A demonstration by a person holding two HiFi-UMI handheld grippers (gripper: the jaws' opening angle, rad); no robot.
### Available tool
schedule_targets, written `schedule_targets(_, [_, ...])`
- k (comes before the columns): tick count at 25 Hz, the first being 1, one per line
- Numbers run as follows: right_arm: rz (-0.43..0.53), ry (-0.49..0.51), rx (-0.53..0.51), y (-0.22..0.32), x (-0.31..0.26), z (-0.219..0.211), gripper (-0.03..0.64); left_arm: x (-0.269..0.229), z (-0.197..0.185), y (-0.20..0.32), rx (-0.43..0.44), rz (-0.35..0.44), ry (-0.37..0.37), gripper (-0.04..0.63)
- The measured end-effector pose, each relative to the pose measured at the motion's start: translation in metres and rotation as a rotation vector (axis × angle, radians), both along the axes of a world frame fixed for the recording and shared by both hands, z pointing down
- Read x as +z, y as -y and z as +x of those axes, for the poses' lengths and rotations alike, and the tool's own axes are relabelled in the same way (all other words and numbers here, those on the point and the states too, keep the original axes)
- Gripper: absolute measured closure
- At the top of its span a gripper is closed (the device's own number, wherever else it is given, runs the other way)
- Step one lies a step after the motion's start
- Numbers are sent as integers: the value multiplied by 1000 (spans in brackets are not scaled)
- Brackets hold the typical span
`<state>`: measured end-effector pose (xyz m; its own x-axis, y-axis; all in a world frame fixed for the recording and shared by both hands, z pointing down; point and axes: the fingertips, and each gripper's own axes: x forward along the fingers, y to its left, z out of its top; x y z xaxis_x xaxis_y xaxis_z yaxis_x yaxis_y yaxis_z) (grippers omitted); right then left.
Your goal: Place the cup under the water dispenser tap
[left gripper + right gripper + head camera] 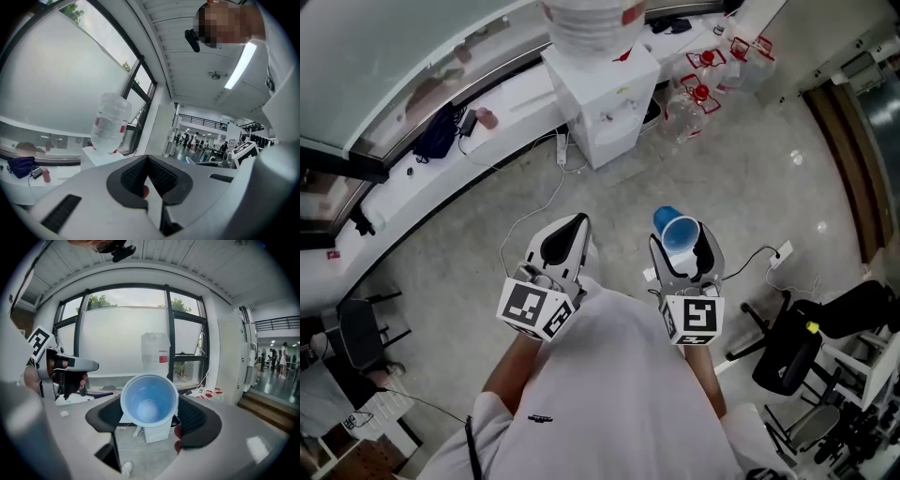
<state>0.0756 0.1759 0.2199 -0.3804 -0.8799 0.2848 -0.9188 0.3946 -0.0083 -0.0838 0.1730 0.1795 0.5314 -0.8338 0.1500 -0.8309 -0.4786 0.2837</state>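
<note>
grips blue cup (pixel 678 228) in right gripper (pixel 684 247), likely for carrying to water dispenser (pixel 605 94) well ahead, with left gripper (pixel 574 225) closed on nothing.

Open-plan office or lab hall in large building, not home. Polished speckled floor (pixel 750 178). Water dispenser (pixel 605 103) at 12 o'clock, big inverted bottle (pixel 110 123) on top. Spare bottles (pixel 698 98) with red caps at 1 o'clock. Long curved white bench (pixel 422 183) at 10 o'clock, below tall dark-framed windows (pixel 126 333). Black office chair (pixel 797 347) at 4 o'clock. Mezzanine railing (pixel 204 122), ceiling strip light (pixel 240 65), distant people (pixel 187 139) across wide hall.
</note>
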Motion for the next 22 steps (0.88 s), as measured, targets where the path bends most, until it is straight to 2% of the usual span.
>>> schedule_targets(5, [-18,-9,76,58,-8,-23,244,-8,-24,65,76,-34,-27,588])
schedule_targets(9, [-18,-18,125,90,-10,-25,244,-5,-32,100,118,-45,-24,589])
schedule_targets(14, [-31,-30,134,109,-9,-16,245,1,-19,115,150,-81,-22,588])
schedule_targets(18, [-34,-29,137,124,-9,-2,245,-3,0,123,160,-78,-20,588])
schedule_targets(22, [-17,-30,127,137,-17,-1,244,-5,2,132,148,-73,-26,588])
